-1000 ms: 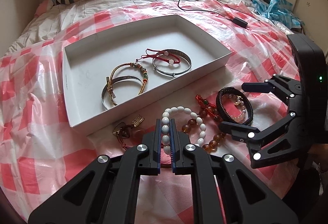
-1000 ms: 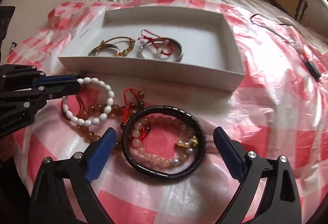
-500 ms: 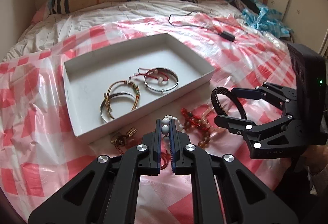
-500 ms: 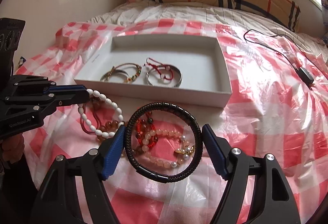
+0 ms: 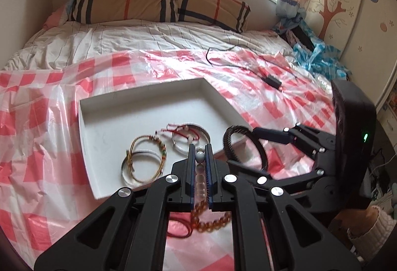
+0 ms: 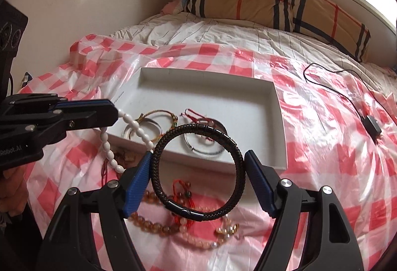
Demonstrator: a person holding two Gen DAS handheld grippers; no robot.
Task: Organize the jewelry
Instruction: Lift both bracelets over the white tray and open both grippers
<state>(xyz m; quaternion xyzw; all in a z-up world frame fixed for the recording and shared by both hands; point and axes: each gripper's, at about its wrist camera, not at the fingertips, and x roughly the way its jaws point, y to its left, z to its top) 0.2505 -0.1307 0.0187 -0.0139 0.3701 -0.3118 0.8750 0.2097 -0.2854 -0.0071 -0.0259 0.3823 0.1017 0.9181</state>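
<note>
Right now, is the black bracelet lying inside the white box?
No, the black bracelet is held up between the right gripper's fingers, in front of the white box.

My right gripper has its blue-padded fingers pressed against both sides of a black braided leather bangle, holding it upright just above the near wall of the shallow white cardboard tray. At the left, my left gripper pinches a white oval-bead bracelet that dangles over the tray's near left corner. Amber and pale pink bead bracelets with a red cord one lie on the red-and-white checked plastic sheet below the bangle.
</note>
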